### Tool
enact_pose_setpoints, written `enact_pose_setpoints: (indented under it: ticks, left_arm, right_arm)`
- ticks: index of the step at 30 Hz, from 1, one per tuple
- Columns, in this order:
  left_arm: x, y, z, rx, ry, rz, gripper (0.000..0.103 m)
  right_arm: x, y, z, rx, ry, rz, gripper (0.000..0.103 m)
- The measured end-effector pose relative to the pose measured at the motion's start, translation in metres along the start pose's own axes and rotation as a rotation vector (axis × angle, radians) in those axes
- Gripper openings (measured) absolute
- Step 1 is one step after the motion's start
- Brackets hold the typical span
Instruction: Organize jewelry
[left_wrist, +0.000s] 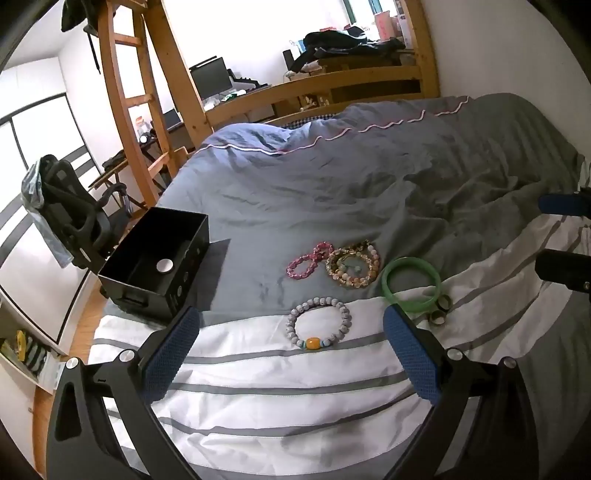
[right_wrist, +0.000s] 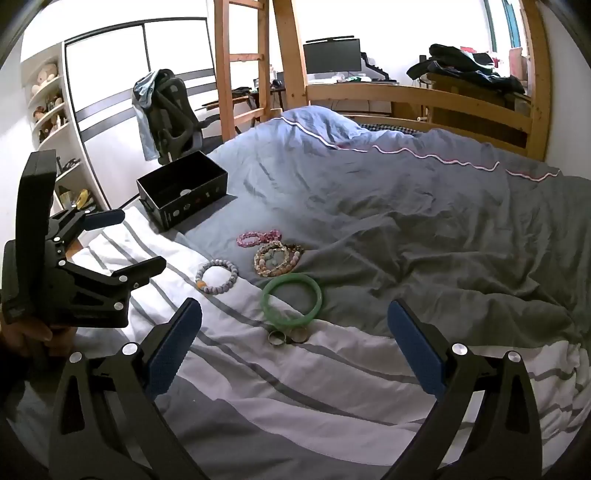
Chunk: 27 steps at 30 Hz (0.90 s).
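Note:
Jewelry lies on the bed: a grey beaded bracelet with an orange bead (left_wrist: 318, 327) (right_wrist: 217, 276), a pink bead bracelet (left_wrist: 308, 261) (right_wrist: 258, 237), a pile of tan beaded bracelets (left_wrist: 352, 267) (right_wrist: 276, 258), a green bangle (left_wrist: 412, 285) (right_wrist: 292, 299) and two metal rings (left_wrist: 441, 310) (right_wrist: 290, 336). An open, empty black box (left_wrist: 155, 264) (right_wrist: 183, 192) stands to the left. My left gripper (left_wrist: 291, 349) (right_wrist: 129, 243) is open, just short of the grey bracelet. My right gripper (right_wrist: 293, 349) (left_wrist: 554, 236) is open, near the rings.
The bed carries a rumpled grey-blue duvet (left_wrist: 332, 177) and a white striped sheet (left_wrist: 277, 398). A wooden bunk frame and ladder (left_wrist: 129, 92), an office chair (left_wrist: 74, 218), a desk with a monitor (right_wrist: 331, 57) and shelves (right_wrist: 48, 103) stand beyond.

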<state>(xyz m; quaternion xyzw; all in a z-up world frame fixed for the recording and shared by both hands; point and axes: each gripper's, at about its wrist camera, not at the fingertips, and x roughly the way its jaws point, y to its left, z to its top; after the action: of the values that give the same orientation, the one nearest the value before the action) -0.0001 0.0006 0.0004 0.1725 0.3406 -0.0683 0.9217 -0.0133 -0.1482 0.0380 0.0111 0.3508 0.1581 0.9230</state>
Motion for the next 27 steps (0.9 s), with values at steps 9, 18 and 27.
enact_pose_setpoints:
  ticks: [9, 18, 27]
  left_arm:
    - [-0.0010, 0.0028, -0.0020, -0.005, -0.008, -0.011, 0.098]
    - [0.0011, 0.0074, -0.0033, -0.003, -0.013, -0.014, 0.098]
    - [-0.0072, 0.0065, 0.0014, 0.011, -0.023, 0.022, 0.098]
  right_arm:
    - [-0.0001, -0.0003, -0.0002, 0.000, -0.002, 0.002, 0.099]
    - [0.0004, 0.0000, -0.0004, 0.001, -0.003, 0.002, 0.099]
    - [0.0008, -0.0003, -0.0003, 0.001, -0.002, 0.002, 0.099]
